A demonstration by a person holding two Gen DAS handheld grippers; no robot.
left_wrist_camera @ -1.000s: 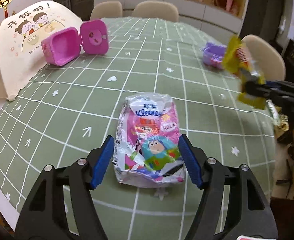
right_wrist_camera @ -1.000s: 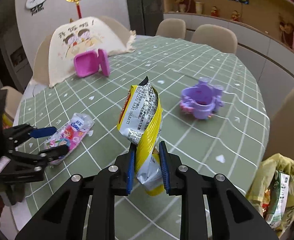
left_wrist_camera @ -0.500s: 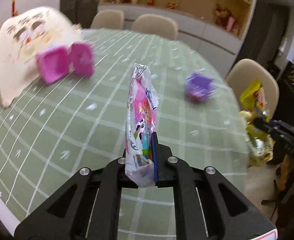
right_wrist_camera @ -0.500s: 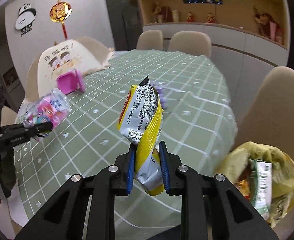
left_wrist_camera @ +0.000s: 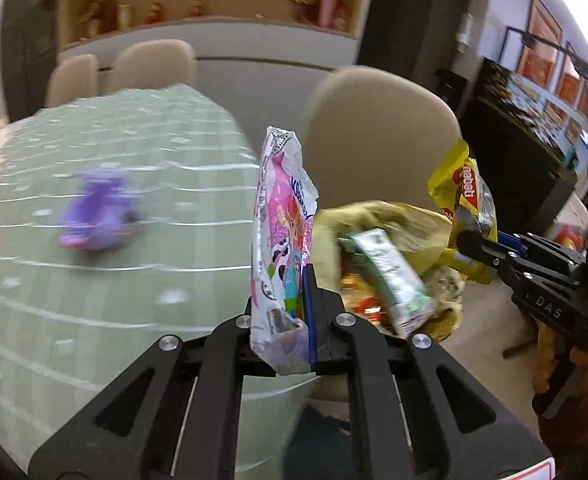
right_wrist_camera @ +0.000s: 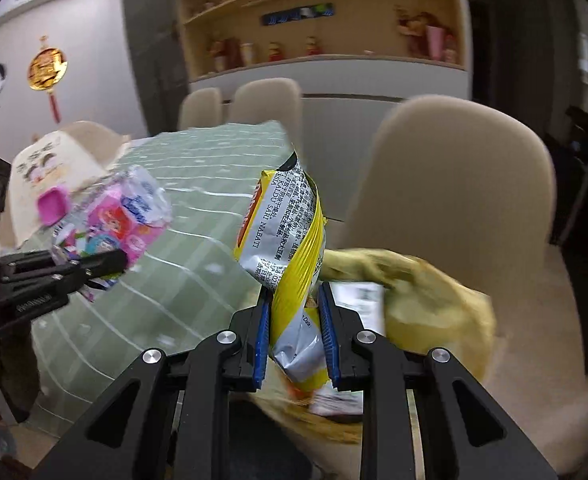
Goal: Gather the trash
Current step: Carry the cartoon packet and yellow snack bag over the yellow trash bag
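Observation:
My left gripper (left_wrist_camera: 284, 320) is shut on a pink Kleenex tissue pack (left_wrist_camera: 282, 232) and holds it upright in the air past the table's right edge. My right gripper (right_wrist_camera: 295, 336) is shut on a yellow and silver snack wrapper (right_wrist_camera: 290, 248). Both sit just above and beside a yellowish trash bag (left_wrist_camera: 385, 220) holding several wrappers; the bag also shows in the right wrist view (right_wrist_camera: 425, 300). The right gripper with its wrapper (left_wrist_camera: 469, 204) shows in the left view, and the left gripper with the tissue pack (right_wrist_camera: 114, 228) shows in the right view.
The round table has a green checked cloth (left_wrist_camera: 94, 264). A purple toy (left_wrist_camera: 94, 216) sits on it, and a pink box (right_wrist_camera: 52, 208) with a cartoon-printed cover (right_wrist_camera: 46, 160) at the far side. A beige chair (right_wrist_camera: 453, 184) stands behind the bag.
My left gripper closed on the tissue pack, lifted it off the table and swung right toward the trash bag. My right gripper carried the snack wrapper over to the bag.

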